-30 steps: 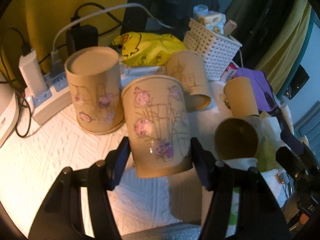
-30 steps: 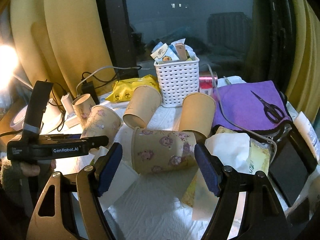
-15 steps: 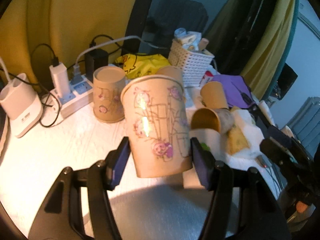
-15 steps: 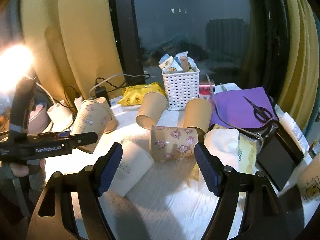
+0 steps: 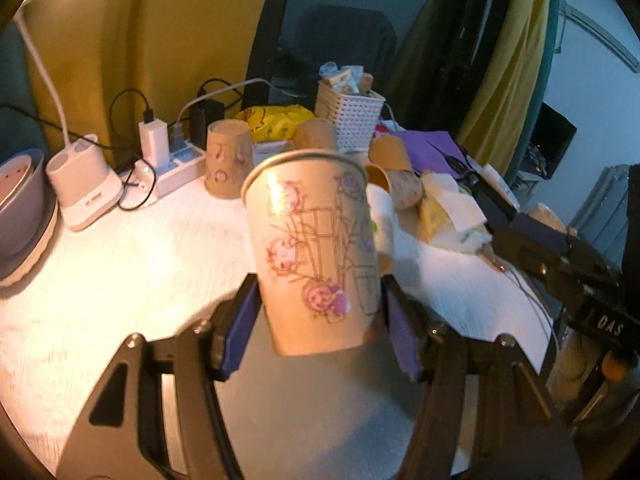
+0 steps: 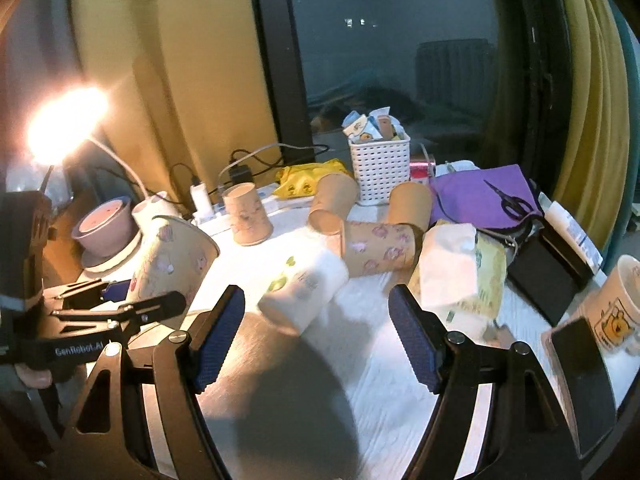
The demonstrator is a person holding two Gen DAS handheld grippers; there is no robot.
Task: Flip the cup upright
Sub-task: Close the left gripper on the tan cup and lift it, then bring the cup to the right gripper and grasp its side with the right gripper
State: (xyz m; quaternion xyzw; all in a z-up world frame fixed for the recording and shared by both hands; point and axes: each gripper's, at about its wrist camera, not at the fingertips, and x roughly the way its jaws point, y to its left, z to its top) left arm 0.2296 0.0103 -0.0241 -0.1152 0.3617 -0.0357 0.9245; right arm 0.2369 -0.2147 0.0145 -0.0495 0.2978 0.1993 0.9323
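My left gripper (image 5: 320,324) is shut on a brown paper cup with pink flower print (image 5: 316,248), gripped near its base. The cup stands mouth up, tilted slightly, held above the white tabletop. In the right wrist view the same cup (image 6: 170,264) sits in the left gripper (image 6: 132,300) at the left. My right gripper (image 6: 316,340) is open and empty over the table's front. A flowered cup (image 6: 380,246) lies on its side ahead of it. Another cup (image 6: 246,220) stands upside down near the power strip.
Two plain brown cups (image 6: 334,208) (image 6: 410,210) lie tipped by a white basket (image 6: 380,172). A white tissue roll (image 6: 304,288) and tissue pack (image 6: 452,272) lie mid-table. Purple cloth with scissors (image 6: 508,200), a black box (image 6: 548,276), a bear mug (image 6: 616,308) sit right. A pink bowl (image 6: 106,224) and lamp are left.
My left gripper has lifted the flowered cup and pulled it back toward the table's front. My right gripper has drawn back and away from the lying cup, staying open.
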